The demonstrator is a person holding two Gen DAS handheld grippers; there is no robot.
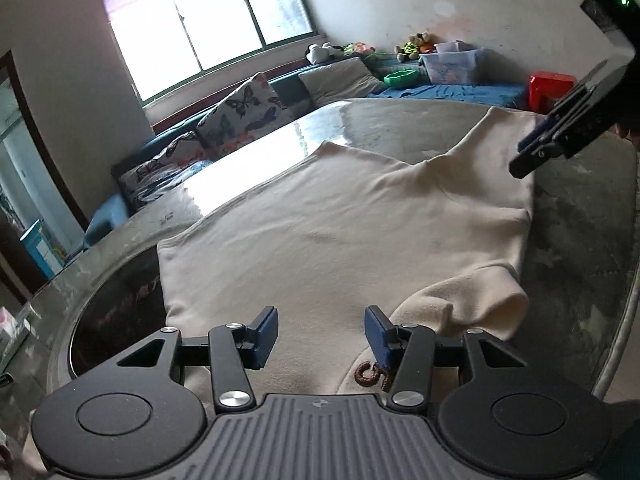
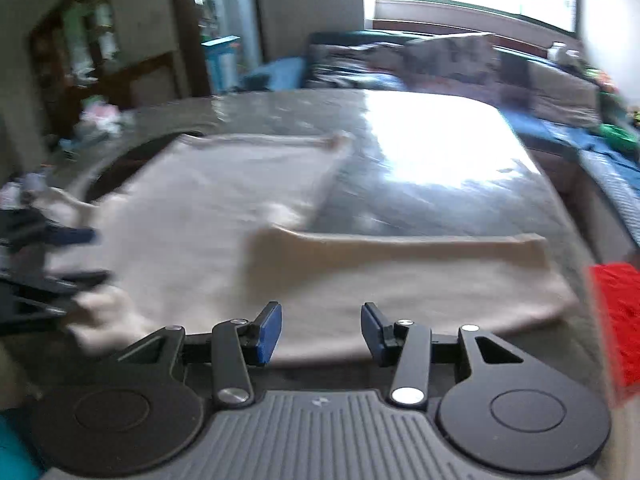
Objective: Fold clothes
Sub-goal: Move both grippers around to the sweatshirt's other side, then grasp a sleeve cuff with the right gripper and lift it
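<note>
Cream sweatshirt (image 1: 320,224) lies spread on the table (image 1: 580,240), one sleeve (image 1: 472,300) turned in over the body. Left gripper (image 1: 322,334) hovers low over its near part, jaws wide, empty. Right gripper (image 2: 321,334) likewise wide, empty; its view is blurred. For any fold, we judge: pinch both layers at an edge, lift low. Bare table beyond gives room; near rim is close.

Cream sweatshirt (image 1: 320,220): soft matt cloth. Table (image 1: 400,120): glossy, marbled. Hand-held gripper (image 1: 322,334): matt black plastic.
</note>
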